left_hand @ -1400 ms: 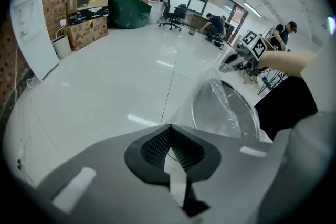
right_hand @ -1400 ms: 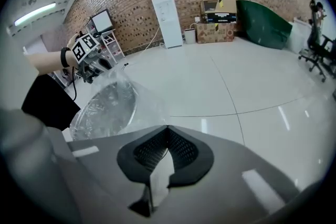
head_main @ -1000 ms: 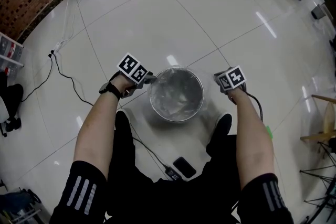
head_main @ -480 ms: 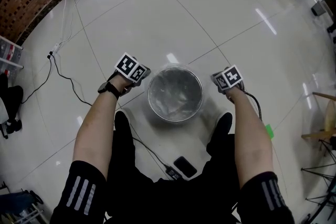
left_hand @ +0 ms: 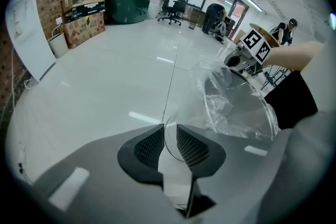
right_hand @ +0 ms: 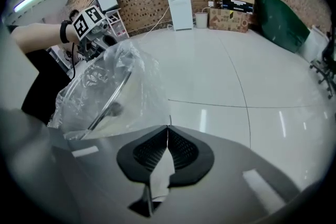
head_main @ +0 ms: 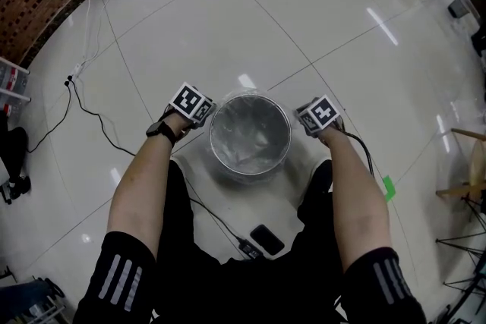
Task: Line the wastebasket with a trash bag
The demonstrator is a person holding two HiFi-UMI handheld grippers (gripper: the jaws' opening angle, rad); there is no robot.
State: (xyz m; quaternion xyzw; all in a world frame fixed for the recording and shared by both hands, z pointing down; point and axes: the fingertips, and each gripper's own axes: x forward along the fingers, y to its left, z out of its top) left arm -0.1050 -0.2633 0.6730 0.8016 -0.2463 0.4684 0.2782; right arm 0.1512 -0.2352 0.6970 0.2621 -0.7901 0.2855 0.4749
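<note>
Clear plastic trash bag sits draped in the wastebasket on the floor btwn my feet. Step: seating the bag mouth over the rim. Right gripper is pinched tight on film. Left gripper jaws are opening, film loose btwn them. Next, imo: re-grip left side, pull both edges lower.

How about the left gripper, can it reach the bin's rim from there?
Probably yes. The left gripper sits right beside the wastebasket rim, nothing in between; its jaws are opening with trash bag film between them.
</note>
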